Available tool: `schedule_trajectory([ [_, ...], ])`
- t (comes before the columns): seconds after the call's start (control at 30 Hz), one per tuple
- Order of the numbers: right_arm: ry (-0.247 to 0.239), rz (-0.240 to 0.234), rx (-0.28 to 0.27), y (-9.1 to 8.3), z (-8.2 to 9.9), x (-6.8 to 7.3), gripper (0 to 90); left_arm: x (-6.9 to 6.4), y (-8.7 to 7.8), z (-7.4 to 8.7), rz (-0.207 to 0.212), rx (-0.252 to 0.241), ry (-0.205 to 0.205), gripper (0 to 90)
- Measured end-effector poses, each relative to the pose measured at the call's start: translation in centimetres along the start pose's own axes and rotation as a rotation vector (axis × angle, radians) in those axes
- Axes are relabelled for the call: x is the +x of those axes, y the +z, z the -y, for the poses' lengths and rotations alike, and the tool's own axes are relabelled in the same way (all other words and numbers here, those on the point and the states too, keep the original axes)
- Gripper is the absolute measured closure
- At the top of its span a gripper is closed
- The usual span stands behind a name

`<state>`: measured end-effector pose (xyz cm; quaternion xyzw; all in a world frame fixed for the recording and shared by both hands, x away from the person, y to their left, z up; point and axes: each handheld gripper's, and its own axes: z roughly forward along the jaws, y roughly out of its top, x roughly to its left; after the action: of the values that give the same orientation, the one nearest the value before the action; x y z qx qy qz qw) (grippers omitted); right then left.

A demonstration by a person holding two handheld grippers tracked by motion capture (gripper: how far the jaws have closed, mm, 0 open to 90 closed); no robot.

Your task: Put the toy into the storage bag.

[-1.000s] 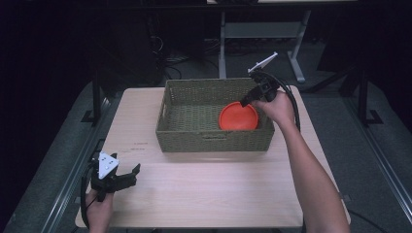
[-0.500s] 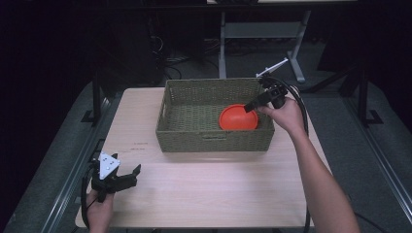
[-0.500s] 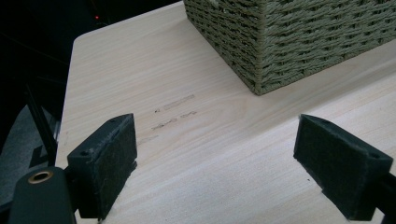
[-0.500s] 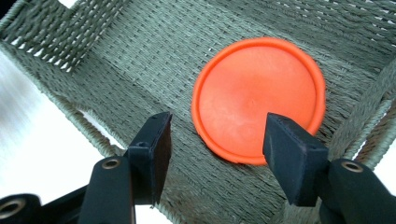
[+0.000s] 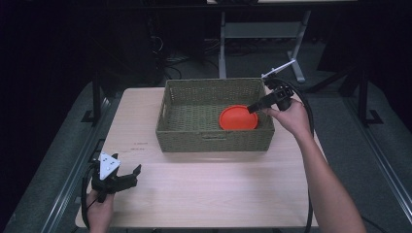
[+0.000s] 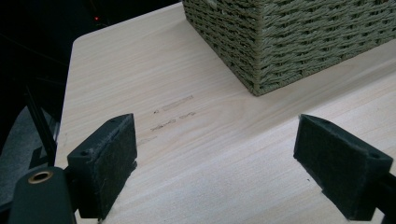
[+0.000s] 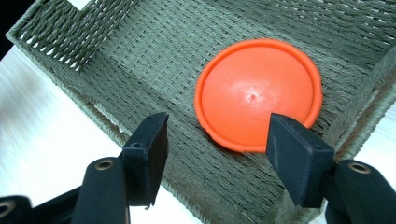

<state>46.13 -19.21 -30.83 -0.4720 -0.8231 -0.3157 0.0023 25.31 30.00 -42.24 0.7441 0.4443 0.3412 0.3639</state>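
Right gripper (image 5: 253, 108) hovers over basket's right end, jaws just been opening, now well apart w/ nothing between. Below them orange disc (image 7: 258, 94) lies flat in woven basket (image 5: 192, 104). Left gripper (image 5: 125, 177), jaws wide & empty, sits at table (image 5: 214, 189) front-left corner.

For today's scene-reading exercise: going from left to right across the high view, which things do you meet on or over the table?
Left hand-held gripper → woven basket → orange disc lying in the basket → right hand-held gripper, jaws just opening with nothing between them.
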Motion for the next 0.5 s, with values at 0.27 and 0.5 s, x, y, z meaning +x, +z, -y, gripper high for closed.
schedule_trajectory([
  [0.27, 0.005, -0.016, -0.02, -0.9, 0.7, -0.2, 35.8, -0.2, 0.0, 0.0, 0.003, 0.0, 0.009, 12.8],
  [0.5, 0.001, -0.022, -0.029, -1.8, 1.5, 0.0, 35.7, 0.0, -0.1, 0.0, -0.006, -0.001, 0.001, 12.8],
])
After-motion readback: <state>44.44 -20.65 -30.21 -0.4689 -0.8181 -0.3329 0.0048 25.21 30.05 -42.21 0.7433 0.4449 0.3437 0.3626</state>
